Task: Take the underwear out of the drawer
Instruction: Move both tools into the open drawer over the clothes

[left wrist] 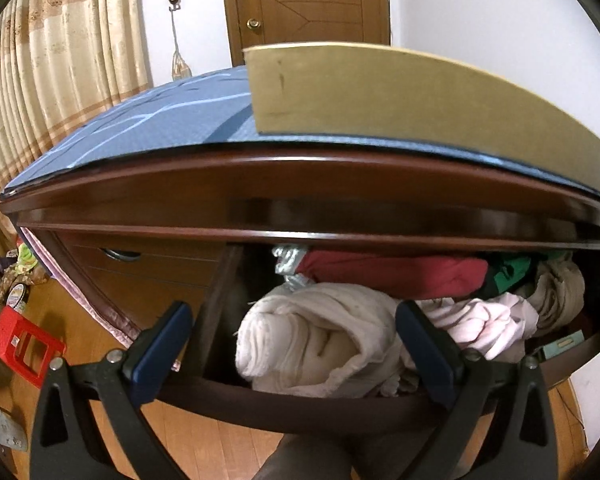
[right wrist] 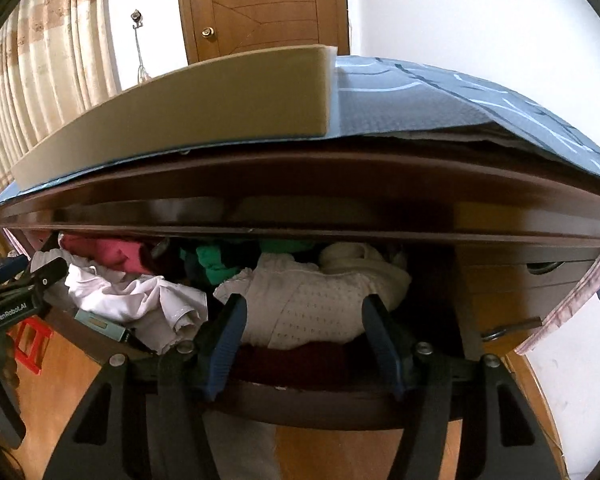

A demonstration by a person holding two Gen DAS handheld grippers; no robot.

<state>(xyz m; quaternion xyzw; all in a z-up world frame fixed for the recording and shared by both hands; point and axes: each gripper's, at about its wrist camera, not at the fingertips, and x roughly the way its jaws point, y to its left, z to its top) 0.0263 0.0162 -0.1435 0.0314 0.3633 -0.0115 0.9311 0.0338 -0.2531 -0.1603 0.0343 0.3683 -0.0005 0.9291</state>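
Your right gripper (right wrist: 302, 332) fingers straddle the cream dotted underwear (right wrist: 316, 304) in the open drawer (right wrist: 300, 404), half-open, not yet visibly pressing it.

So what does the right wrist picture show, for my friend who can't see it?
The right gripper hovers with jaws apart either side of a cream dotted garment in an open dark wooden drawer stuffed with clothes. White, pink and green clothes lie to the left, where the left gripper peeks in.
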